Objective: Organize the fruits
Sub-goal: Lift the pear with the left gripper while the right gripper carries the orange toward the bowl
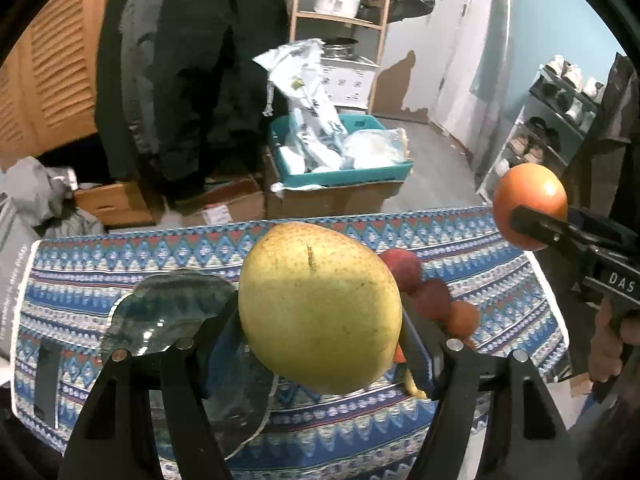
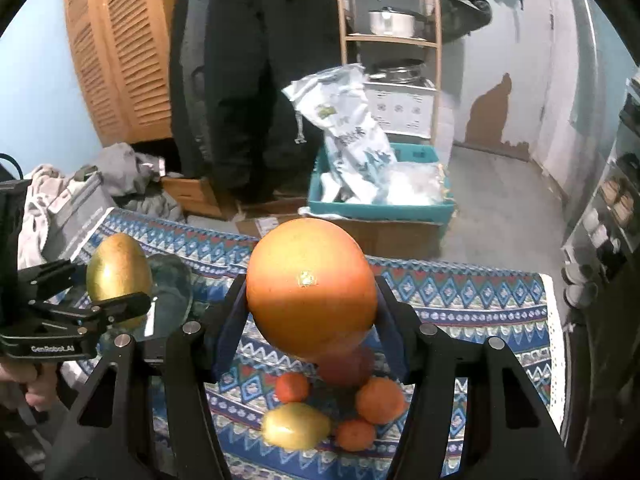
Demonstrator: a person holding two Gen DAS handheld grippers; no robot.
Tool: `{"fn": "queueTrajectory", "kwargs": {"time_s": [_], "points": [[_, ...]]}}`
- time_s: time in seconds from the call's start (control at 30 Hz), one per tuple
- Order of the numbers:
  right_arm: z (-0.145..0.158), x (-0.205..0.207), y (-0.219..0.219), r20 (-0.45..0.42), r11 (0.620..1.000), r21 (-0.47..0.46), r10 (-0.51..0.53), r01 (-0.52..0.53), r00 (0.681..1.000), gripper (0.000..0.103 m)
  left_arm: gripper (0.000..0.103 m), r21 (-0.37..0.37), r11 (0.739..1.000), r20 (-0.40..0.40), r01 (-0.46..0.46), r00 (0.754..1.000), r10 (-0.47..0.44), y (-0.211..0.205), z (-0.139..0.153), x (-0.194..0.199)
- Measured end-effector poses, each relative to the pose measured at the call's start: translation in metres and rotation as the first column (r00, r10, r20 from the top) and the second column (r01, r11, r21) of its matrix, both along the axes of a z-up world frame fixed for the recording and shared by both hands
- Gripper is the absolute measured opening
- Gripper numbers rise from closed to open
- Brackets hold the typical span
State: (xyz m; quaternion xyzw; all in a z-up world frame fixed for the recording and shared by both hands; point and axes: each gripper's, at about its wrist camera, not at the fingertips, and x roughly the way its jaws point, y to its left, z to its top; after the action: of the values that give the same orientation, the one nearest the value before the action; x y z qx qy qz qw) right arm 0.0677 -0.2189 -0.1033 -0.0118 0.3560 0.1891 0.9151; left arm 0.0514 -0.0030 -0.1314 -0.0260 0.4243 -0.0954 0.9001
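My left gripper [image 1: 320,312] is clamped on a yellow pear [image 1: 320,308]; my right gripper [image 2: 310,292] is clamped on an orange [image 2: 310,288]. Below the right jaws, more fruit [image 2: 376,400] lies on the patterned cloth [image 2: 480,312].

Large pear [image 1: 320,308]: yellow-green, fine brown speckles, one short brown scar.
Round citrus fruit [image 2: 311,290]: orange, paler sheen on top.
Woven cloth on the worktop [image 1: 500,280]: blue, white and red diamond and zigzag bands.
Small round fruits [image 2: 380,400]: orange; one behind perhaps reddish, blurred.
Plastic crate [image 1: 340,176]: teal.
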Motion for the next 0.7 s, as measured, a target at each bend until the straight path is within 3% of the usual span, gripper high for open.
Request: {"fn": "queueTrajectory", "kwargs": {"time_s": [0.7], "points": [[-0.031, 0.018, 0.106, -0.084, 0.983, 0.020, 0.181, -0.180, 0.980, 0.060, 0.074, -0.009, 0.983, -0.091, -0.182, 0.979, 0.181, 0.094, -0.043, -0.012]]}}
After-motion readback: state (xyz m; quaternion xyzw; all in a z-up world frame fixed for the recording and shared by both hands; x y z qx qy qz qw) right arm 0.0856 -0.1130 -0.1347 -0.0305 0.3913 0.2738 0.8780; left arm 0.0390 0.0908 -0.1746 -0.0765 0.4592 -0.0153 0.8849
